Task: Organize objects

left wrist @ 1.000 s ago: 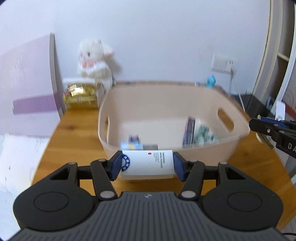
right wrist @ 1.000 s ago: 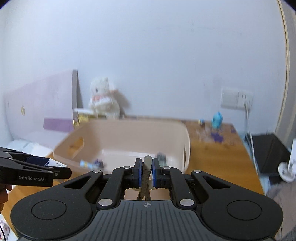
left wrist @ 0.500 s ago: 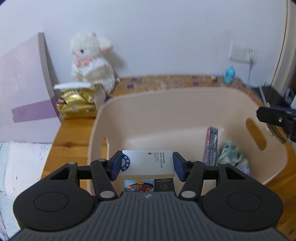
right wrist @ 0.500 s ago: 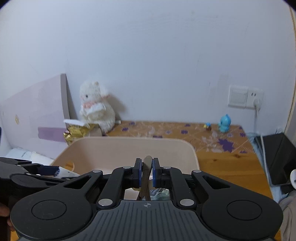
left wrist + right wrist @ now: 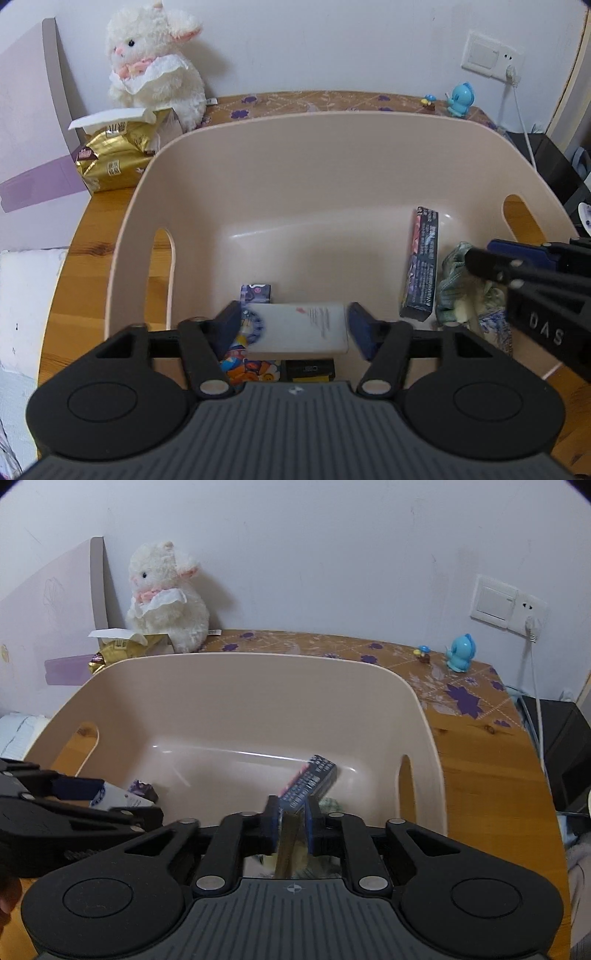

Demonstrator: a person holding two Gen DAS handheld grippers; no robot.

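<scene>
The left gripper (image 5: 291, 326) hangs over the near end of the beige bin (image 5: 332, 147), its jaws spread: a gap shows between the right pad and the blurred white box (image 5: 299, 326) lying between them, so the box looks let go rather than pinched. Below the box, on the bin floor, lie a colourful cartoon packet (image 5: 247, 365) and a small black box (image 5: 310, 367); a little purple box (image 5: 255, 293) sits just beyond.

The right gripper (image 5: 291, 821) is over the bin's right side, jaws parted slightly around a thin tan strip (image 5: 286, 853); whether they press on it I cannot tell. Under it in the bin lies a crumpled greenish packet (image 5: 458, 291), and beside that a long dark box (image 5: 423, 266) leans toward the bin's right wall.

Beyond the bin's far left corner on the wooden tabletop (image 5: 476, 746) stand a gold tissue pack (image 5: 114, 158) and a white plush lamb (image 5: 155, 62); beyond its far right corner, a blue figurine (image 5: 460, 659) below a wall socket (image 5: 508, 603).
</scene>
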